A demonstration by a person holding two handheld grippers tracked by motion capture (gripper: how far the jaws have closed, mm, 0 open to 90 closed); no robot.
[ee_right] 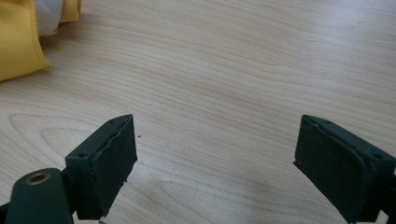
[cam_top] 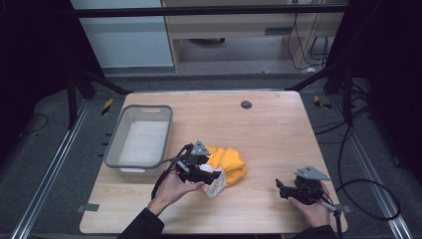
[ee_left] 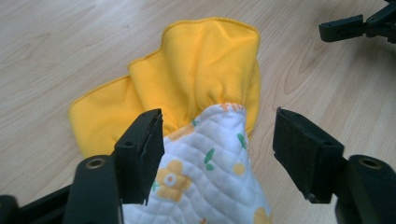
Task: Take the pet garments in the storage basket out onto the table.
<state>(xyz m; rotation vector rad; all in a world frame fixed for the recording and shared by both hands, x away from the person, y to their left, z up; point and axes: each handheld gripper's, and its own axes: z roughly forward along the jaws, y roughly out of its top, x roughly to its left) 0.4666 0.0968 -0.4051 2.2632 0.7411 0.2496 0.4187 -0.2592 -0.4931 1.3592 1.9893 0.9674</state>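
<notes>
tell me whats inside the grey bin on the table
In the high view the grey bin looks empty: only its pale floor shows. The near wall hides the strip of floor right behind it, so something flat there can't be ruled out.

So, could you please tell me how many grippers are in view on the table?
2. The left gripper is open around the cloth at the table's middle; the right gripper is open over bare wood near the right edge.

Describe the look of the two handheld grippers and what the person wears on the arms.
Both the left gripper and right gripper are black, each topped by a grey three-cornered plate, with flat rectangular pads and a trailing black cable. The person's sleeves are dark.
</notes>
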